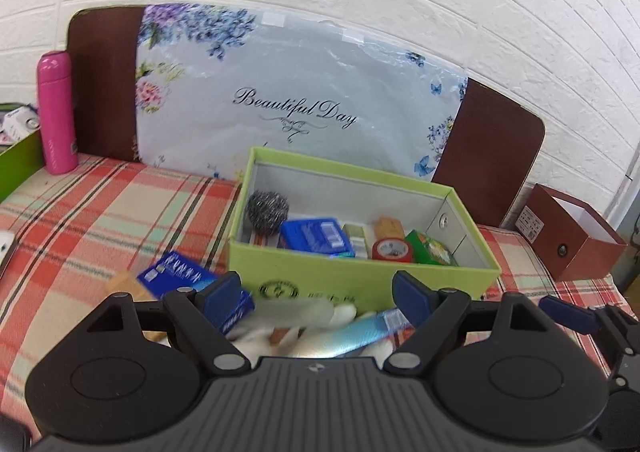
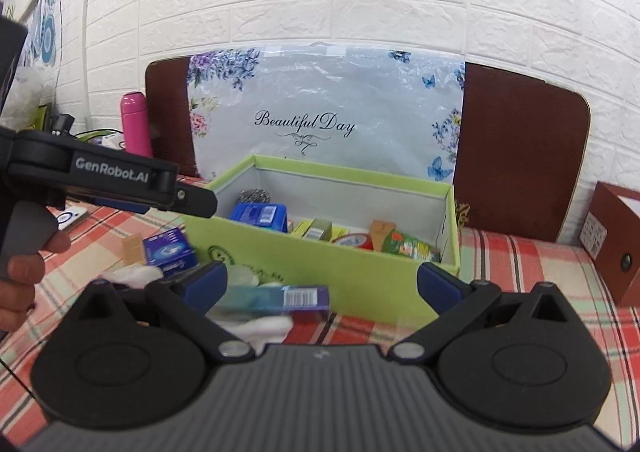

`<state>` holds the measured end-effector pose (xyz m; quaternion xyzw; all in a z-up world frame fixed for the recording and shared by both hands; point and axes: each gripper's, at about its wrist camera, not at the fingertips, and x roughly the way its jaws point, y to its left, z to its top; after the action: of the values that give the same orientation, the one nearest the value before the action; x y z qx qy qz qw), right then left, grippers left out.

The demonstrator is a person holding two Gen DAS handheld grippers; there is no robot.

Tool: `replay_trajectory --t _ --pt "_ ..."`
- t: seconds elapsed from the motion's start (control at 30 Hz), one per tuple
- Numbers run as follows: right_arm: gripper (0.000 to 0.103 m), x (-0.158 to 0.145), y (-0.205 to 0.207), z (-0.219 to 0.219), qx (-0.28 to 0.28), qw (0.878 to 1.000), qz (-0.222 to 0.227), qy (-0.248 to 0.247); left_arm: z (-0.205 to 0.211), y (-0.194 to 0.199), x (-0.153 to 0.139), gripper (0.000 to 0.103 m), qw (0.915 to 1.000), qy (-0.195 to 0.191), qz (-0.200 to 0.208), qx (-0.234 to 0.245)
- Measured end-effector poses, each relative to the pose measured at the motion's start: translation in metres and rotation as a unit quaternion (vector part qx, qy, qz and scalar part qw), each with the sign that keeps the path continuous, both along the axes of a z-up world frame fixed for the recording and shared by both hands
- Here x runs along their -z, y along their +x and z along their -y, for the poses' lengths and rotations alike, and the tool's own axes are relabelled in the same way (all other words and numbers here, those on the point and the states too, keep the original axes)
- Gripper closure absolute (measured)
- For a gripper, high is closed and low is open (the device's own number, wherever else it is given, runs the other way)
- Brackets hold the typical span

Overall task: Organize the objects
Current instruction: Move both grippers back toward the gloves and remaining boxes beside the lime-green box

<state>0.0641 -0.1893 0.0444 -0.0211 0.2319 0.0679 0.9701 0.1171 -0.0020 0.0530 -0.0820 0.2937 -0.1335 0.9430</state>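
An open green box [image 1: 360,280] [image 2: 320,272] sits on the plaid cloth. It holds a steel scourer [image 1: 267,208], a blue packet [image 1: 316,236], a red tape roll [image 1: 392,250] and a green carton [image 1: 430,248]. In front of it lie a blue box [image 1: 180,272] [image 2: 170,250], a teal tube-shaped pack [image 1: 360,332] [image 2: 276,298], white gloves [image 2: 264,326] and a tan block [image 2: 133,248]. My left gripper [image 1: 320,292] is open above the loose items. My right gripper [image 2: 320,284] is open above the teal pack. The left gripper's body [image 2: 100,179] shows at the left of the right wrist view.
A floral "Beautiful Day" bag [image 1: 296,99] leans on a brown board [image 1: 488,147] against the white brick wall. A pink bottle [image 1: 56,111] and another green box [image 1: 20,163] stand at the left. A brown box [image 1: 572,236] stands at the right.
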Motion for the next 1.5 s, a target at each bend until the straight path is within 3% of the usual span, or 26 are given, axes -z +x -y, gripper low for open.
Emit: replay_trajectory --t 0.23,0.47,0.67,0.93,1.27,1.5 --pt "0.000 0.010 -0.040 -0.005 -0.004 1.000 -0.013 0.009 -0.021 -0.034 0.026 0.017 0.9984 -0.044 -0.034 -0.012" --pt "0.000 0.031 -0.054 -0.008 -0.001 0.998 -0.044 0.035 -0.038 -0.052 0.057 0.017 0.9967 -0.037 -0.067 -0.025" --pt "0.000 0.037 -0.049 -0.015 -0.008 0.998 -0.052 0.034 -0.058 -0.055 0.063 0.017 0.9958 -0.037 -0.071 -0.045" --pt "0.000 0.037 -0.027 -0.031 -0.028 0.998 -0.044 0.030 -0.072 -0.049 0.064 0.017 0.9954 -0.034 -0.067 -0.060" --pt "0.006 0.044 0.027 -0.085 -0.080 0.996 -0.051 0.004 -0.096 -0.030 0.063 0.017 0.9936 -0.036 -0.061 -0.088" --pt "0.007 0.056 0.049 -0.132 -0.125 0.989 -0.054 -0.061 -0.116 -0.018 0.073 0.017 0.9913 -0.049 -0.070 -0.100"
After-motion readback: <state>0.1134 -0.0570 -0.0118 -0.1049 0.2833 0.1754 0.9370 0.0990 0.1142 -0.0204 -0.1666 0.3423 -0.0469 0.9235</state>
